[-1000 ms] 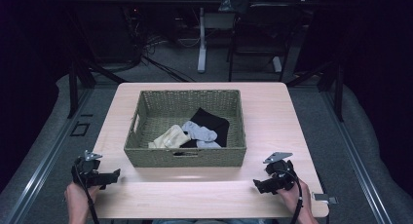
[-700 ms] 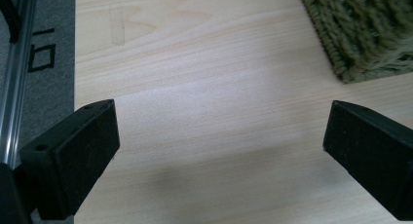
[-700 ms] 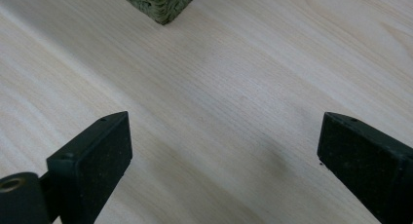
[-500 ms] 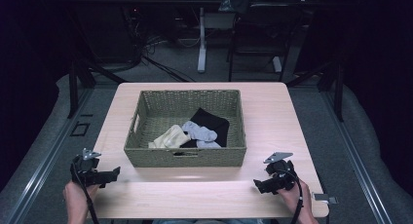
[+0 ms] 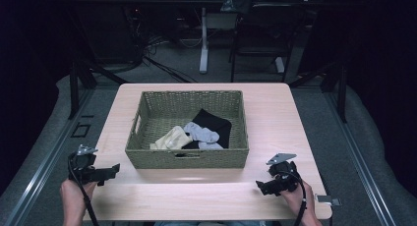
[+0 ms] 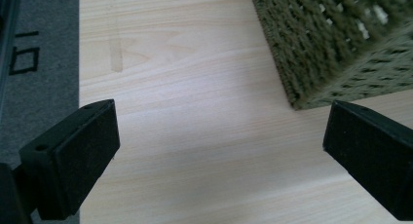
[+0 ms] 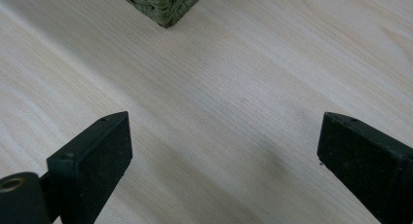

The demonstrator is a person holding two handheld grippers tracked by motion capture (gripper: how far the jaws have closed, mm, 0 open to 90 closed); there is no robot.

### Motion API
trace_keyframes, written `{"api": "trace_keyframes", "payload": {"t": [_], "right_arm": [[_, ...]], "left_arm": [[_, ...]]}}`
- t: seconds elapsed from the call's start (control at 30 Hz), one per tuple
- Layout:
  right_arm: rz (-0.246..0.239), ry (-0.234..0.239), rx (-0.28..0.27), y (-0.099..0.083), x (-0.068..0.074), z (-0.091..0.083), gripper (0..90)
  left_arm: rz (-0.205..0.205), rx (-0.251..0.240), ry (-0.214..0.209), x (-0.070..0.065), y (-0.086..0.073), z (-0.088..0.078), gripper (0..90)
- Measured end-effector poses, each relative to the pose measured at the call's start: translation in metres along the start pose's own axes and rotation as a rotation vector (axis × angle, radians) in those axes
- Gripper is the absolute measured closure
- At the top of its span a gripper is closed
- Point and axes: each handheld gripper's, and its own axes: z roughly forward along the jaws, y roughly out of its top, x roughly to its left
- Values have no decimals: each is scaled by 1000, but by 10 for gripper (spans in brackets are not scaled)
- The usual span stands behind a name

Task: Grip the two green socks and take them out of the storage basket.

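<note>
A green woven basket (image 5: 147, 109) stands in the middle of the wooden table (image 5: 275, 113). Inside it lie a cream sock (image 5: 170, 137), a grey sock (image 5: 200, 133) and a black cloth (image 5: 216, 124). My left gripper (image 5: 112, 170) rests at the table's front left corner, open, with bare wood between its jaws (image 6: 221, 151); the basket's near left corner (image 6: 336, 53) lies ahead of it. My right gripper (image 5: 260, 186) sits at the front right, open, over bare tabletop (image 7: 224, 151). The basket's corner (image 7: 165, 5) shows at the top of the right gripper view.
Grey carpet (image 6: 39, 39) lies past the table's left edge. Behind the table stand a desk leg (image 5: 203, 39) and a dark chair (image 5: 260, 34). A small metal tag (image 5: 327, 200) lies at the table's front right corner.
The left hand and its gripper have shifted slightly toward the near left edge. The right gripper has stayed put.
</note>
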Motion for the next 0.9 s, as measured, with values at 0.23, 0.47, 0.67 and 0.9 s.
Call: {"api": "trace_keyframes", "payload": {"t": [0.23,0.47,0.67,0.9], "right_arm": [[1,-3,18,0,0,4,52],[-8,-14,23,0,1,5,53],[11,-6,16,-1,0,5,53],[-4,-10,13,0,2,5,53]], "left_arm": [[9,-26,-7,1,18,-17,0],[54,-46,-25,-5,43,-30,0],[87,-56,-34,-10,64,-36,0],[148,-56,-62,-25,91,-35,0]]}}
